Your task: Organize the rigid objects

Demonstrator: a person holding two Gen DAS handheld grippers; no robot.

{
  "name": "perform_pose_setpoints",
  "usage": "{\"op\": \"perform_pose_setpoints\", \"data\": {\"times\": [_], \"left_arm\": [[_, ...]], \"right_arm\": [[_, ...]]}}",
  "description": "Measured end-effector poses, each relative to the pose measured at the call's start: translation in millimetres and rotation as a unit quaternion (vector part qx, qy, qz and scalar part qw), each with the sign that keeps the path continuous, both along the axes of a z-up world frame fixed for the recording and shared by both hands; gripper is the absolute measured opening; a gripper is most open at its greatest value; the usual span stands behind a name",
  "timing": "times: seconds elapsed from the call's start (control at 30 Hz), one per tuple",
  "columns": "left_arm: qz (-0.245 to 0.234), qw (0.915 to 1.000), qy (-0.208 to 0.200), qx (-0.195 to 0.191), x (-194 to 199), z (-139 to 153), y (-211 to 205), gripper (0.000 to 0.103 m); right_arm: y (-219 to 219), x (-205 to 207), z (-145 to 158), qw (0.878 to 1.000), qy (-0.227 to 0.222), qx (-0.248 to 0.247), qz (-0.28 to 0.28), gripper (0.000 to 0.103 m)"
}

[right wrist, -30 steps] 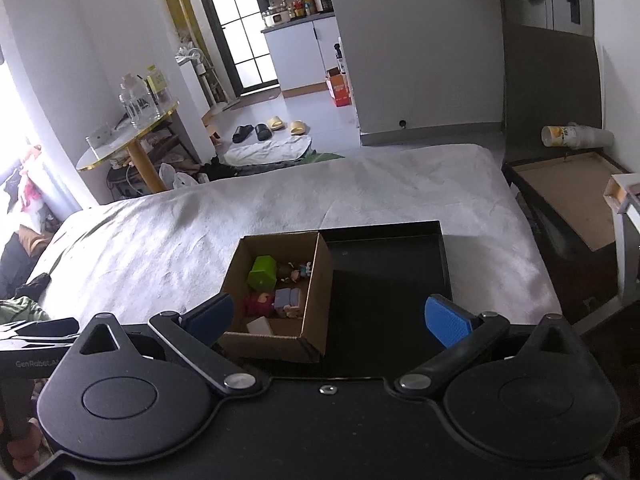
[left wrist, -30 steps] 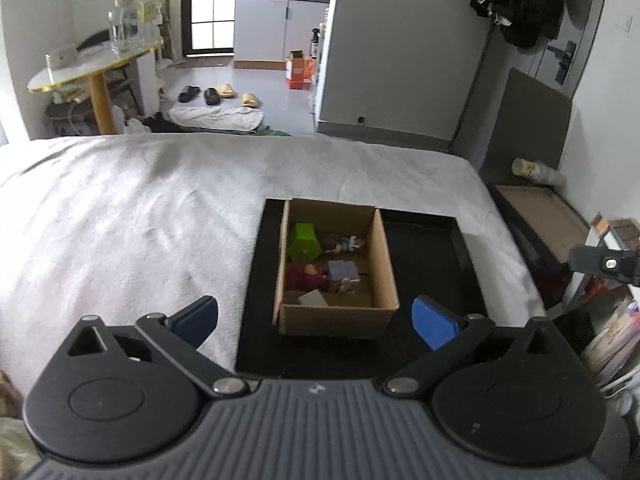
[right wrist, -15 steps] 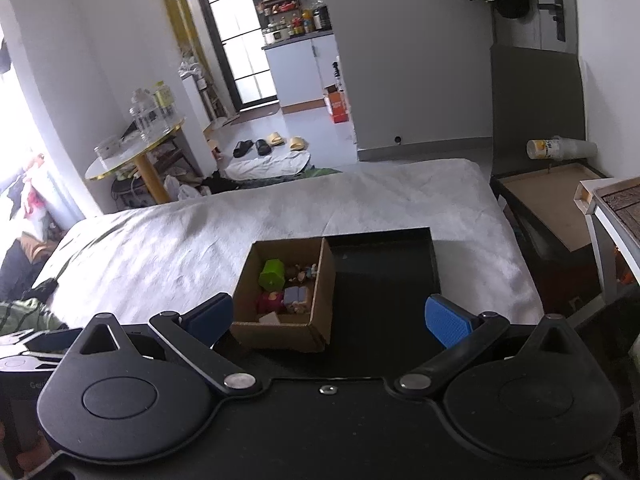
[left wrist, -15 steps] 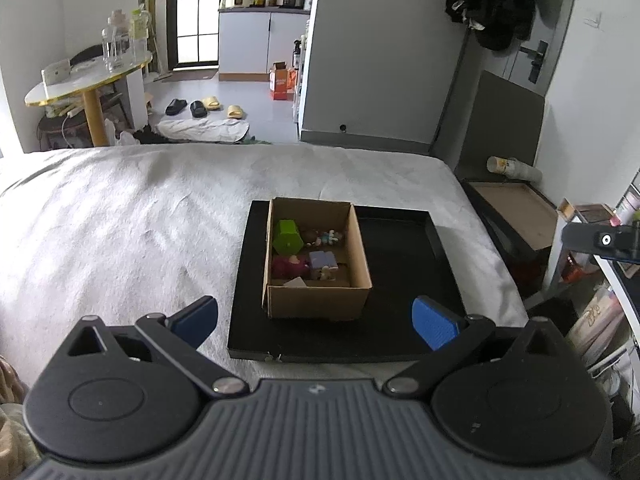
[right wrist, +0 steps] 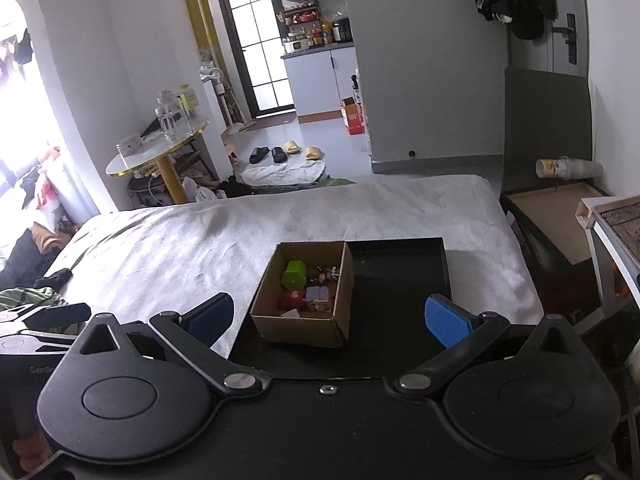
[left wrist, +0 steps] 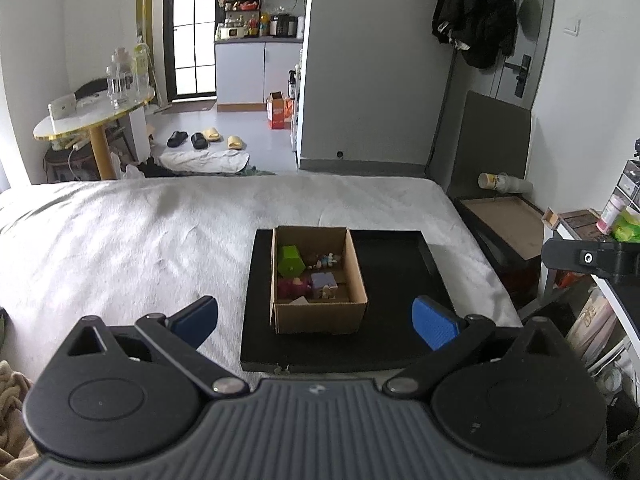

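An open cardboard box (left wrist: 318,316) (right wrist: 300,330) stands on the left half of a black tray (left wrist: 396,264) (right wrist: 400,264) lying on a white bed. Inside the box lie a green block (left wrist: 291,264) (right wrist: 295,274), a purple block (left wrist: 324,280) (right wrist: 316,293), a dark red piece (left wrist: 289,286) and small figures (left wrist: 328,259). My left gripper (left wrist: 315,322) hangs open, well back from the box, nothing between its blue pads. My right gripper (right wrist: 329,316) is likewise open and empty, held back and above the tray's near edge.
The white bedspread (left wrist: 140,232) spreads wide to the left of the tray. A dark shelf with a brown board (left wrist: 504,220) and a lying cup stack (left wrist: 504,182) stand right of the bed. A round table (left wrist: 92,120) with bottles sits far left.
Both grippers have drawn back and risen from the box, which looks smaller and farther now. Both stay open; nothing in the box has moved.
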State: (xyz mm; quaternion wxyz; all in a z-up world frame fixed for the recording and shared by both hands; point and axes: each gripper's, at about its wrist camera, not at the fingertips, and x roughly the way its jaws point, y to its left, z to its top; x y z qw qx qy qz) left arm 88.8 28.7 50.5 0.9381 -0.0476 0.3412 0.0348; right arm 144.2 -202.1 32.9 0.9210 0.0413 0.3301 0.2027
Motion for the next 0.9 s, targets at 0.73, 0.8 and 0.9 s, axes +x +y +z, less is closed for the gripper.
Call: {"op": "perform_pose_setpoints", "data": {"times": [0.73, 0.8, 0.9], "left_arm": [[-0.002, 0.9998, -0.002, -0.021, -9, 2, 0, 0.103], [-0.003, 0.9998, -0.004, -0.018, -10, 3, -1, 0.103], [-0.006, 0.9998, -0.004, -0.018, -11, 4, -2, 0.103]], "right_arm": [[-3, -9, 1, 1.0, -0.001, -0.012, -0.014, 0.103], [-4, -10, 0, 1.0, -0.001, -0.013, -0.013, 0.103], [-4, -11, -1, 1.0, 0.0, -0.013, -0.011, 0.103]]}}
